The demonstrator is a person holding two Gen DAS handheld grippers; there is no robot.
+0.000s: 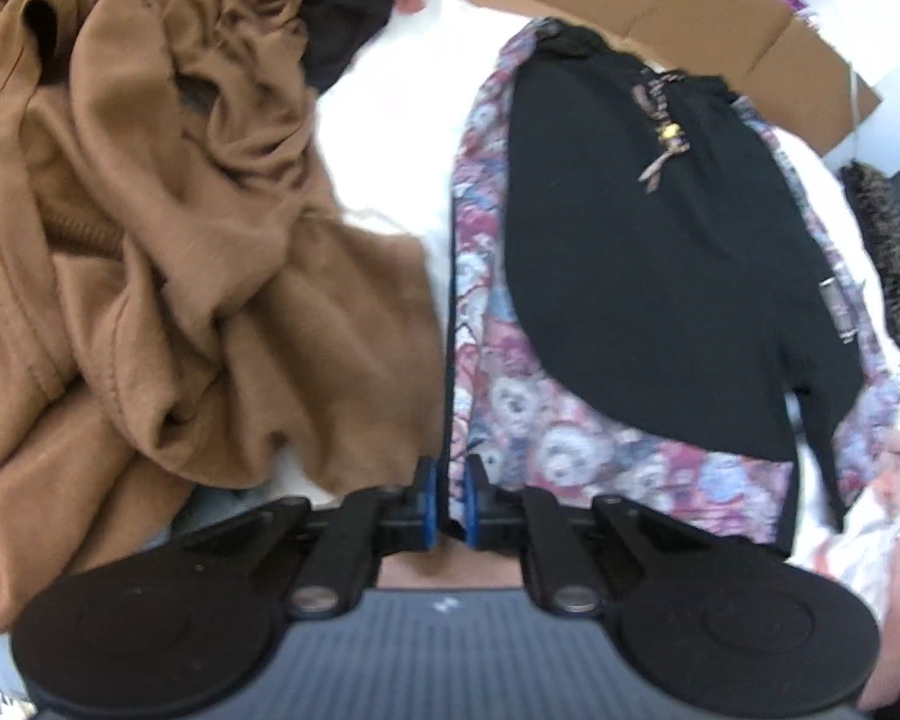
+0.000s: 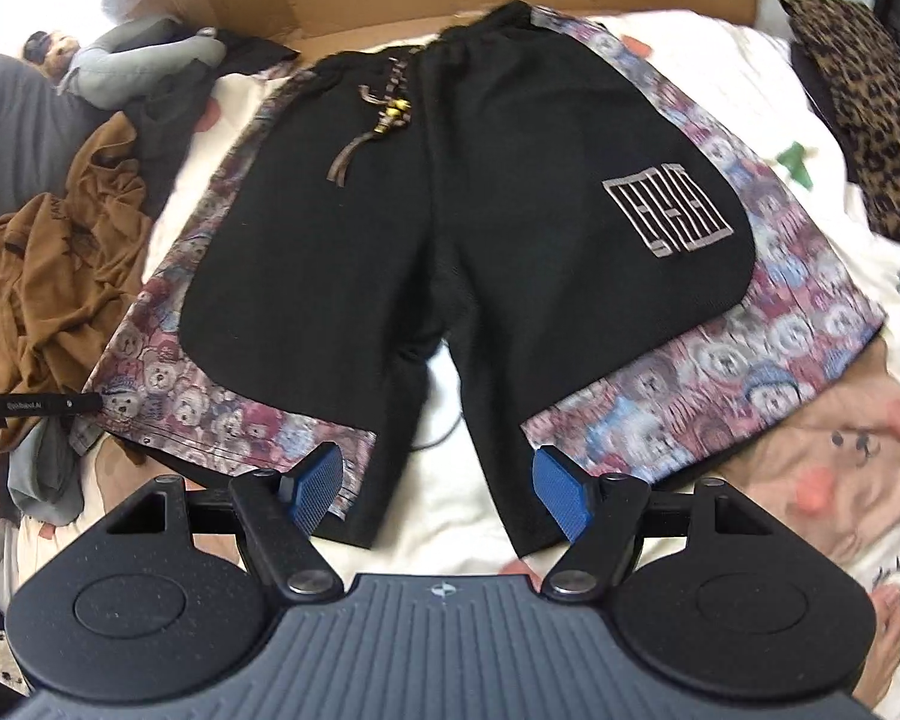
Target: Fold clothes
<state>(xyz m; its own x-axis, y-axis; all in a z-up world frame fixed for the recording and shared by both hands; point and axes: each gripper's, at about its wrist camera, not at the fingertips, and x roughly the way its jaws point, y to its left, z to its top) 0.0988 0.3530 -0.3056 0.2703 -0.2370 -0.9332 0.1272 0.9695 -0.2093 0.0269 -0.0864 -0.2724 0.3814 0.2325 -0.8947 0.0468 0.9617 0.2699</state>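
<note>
Shorts (image 2: 450, 228) spread flat on the bed sheet (image 2: 810, 480), waistband toward the far edge, hems toward the near edge; long axis runs away from both tools. Left gripper (image 1: 448, 501), pads nearly together, pinches the outer hem corner of the shorts (image 1: 630, 276). Right gripper (image 2: 438, 489), jaws wide, hovers above the gap between the two legs, holding nothing. Brown garment (image 1: 150, 240) lies crumpled beside the left edge; no containers hold clothing

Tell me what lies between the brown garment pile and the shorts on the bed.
In the left wrist view, only a strip of bare white bedsheet separates the brown garment pile from the shorts; lower down the brown fabric nearly meets them.
</note>
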